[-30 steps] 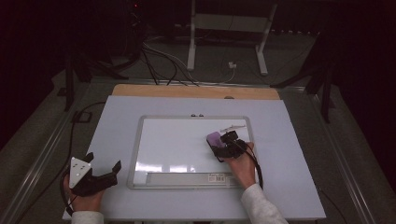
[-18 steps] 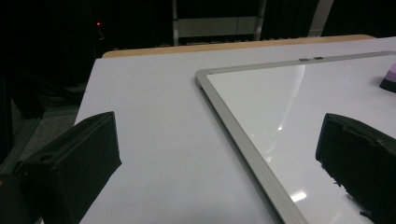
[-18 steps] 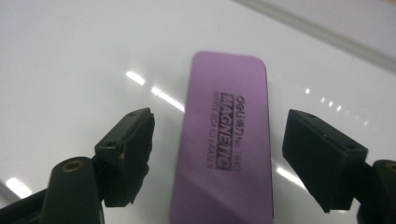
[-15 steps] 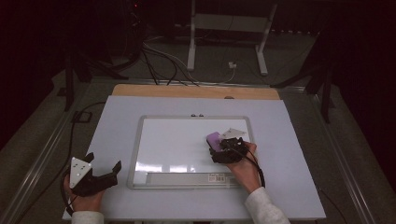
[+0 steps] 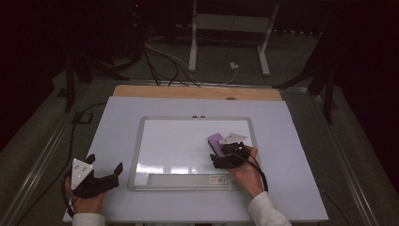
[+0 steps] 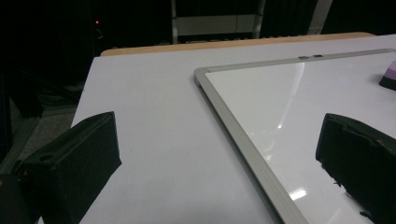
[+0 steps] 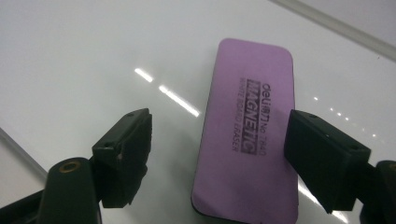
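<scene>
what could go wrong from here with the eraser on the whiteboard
The right gripper has just been opening, and its jaws stand apart from the purple eraser. The eraser lies off-centre toward one jaw, so closing now might nudge or twist it instead of gripping it. On the glossy whiteboard it may also slide away under a push.

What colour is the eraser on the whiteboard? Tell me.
Purple, with dark print on top; the eraser shows best in the right gripper view.

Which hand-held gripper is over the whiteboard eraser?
The right hand-held gripper: open jaws straddle the purple eraser on the whiteboard. The left hand-held gripper sits off the board.
</scene>
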`<control>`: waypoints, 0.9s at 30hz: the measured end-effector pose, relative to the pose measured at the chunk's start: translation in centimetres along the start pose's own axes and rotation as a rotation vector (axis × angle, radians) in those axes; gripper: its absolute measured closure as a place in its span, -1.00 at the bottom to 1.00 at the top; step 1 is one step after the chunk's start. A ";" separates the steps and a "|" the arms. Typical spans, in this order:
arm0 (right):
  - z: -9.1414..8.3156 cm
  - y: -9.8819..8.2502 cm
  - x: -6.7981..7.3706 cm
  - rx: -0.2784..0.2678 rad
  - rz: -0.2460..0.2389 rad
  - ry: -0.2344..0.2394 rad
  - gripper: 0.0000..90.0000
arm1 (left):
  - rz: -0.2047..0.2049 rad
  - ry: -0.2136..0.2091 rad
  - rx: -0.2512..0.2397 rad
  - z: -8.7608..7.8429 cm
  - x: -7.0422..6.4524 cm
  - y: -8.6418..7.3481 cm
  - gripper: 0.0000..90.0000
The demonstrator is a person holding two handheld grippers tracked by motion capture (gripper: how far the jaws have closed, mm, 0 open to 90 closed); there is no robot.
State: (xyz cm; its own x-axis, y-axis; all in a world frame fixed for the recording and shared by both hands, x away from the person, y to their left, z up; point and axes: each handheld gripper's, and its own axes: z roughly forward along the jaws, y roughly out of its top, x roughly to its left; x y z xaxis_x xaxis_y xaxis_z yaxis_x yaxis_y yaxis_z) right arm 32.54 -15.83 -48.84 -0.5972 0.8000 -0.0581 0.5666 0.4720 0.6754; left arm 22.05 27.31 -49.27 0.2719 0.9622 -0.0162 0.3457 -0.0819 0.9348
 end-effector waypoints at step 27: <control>0.5 0.3 -1.5 0.068 0.021 -0.061 -0.27 | 0.000 -0.002 0.002 0.1 0.0 0.0 -0.99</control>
State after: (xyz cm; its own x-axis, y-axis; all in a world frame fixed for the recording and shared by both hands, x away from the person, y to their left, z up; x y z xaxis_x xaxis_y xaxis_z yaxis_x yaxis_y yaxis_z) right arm 33.90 -16.65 -48.92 -0.5503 0.8301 -0.0901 0.6171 0.4770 0.6259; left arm 22.10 27.28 -49.32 0.2736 0.9617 -0.0174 0.3474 -0.0820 0.9341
